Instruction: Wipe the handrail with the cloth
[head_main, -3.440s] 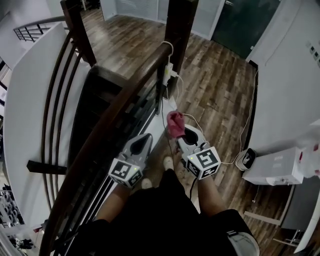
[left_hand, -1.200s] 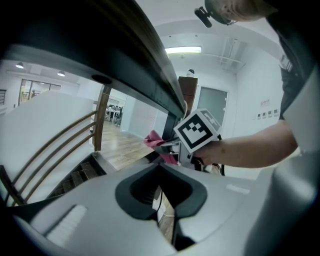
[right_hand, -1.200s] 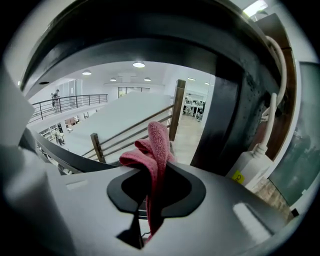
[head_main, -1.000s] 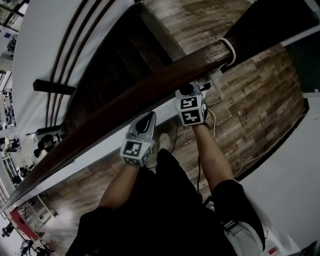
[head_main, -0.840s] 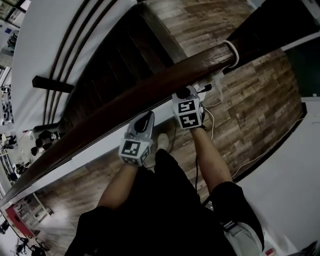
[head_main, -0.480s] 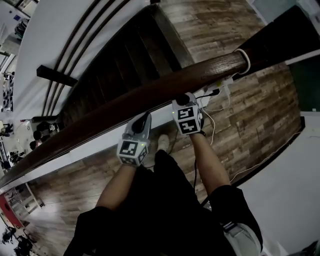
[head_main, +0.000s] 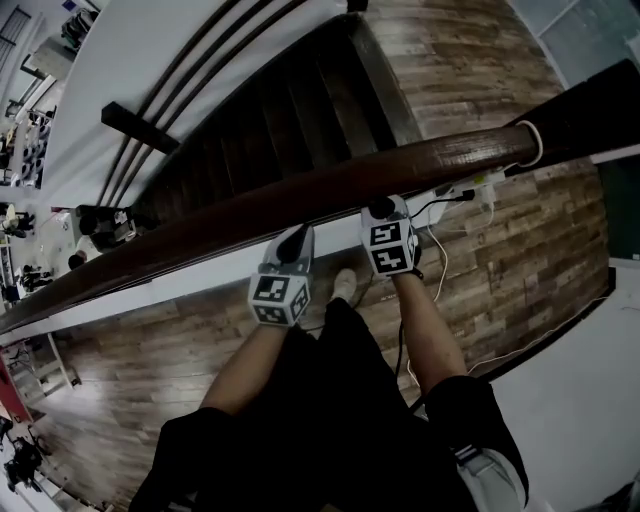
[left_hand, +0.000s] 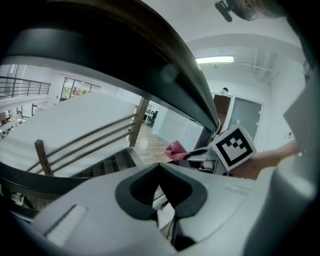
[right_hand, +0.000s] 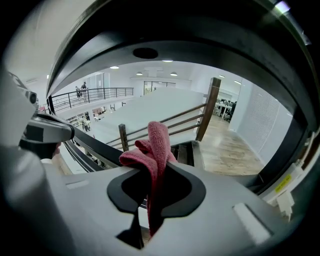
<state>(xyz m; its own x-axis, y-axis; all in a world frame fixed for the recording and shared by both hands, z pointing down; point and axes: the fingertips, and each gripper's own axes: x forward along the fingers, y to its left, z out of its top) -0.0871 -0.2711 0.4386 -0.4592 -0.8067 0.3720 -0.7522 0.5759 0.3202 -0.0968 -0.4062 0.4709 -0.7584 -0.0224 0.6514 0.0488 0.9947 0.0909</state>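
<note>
Right tool (right_hand: 147, 210) pinches the cloth (right_hand: 157, 145) beside the handrail (head_main: 300, 200) — left tool (left_hand: 162, 205) pressed together.

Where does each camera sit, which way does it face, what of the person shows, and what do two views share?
Head view: on the head, steeply down at handrail and stairs; arms, legs show.
Left gripper view: on the left gripper, under the handrail; a forearm shows.
Right gripper view: on the right gripper, facing its fingers shut on the cloth.
Shared: the cloth, in both gripper views.
</note>
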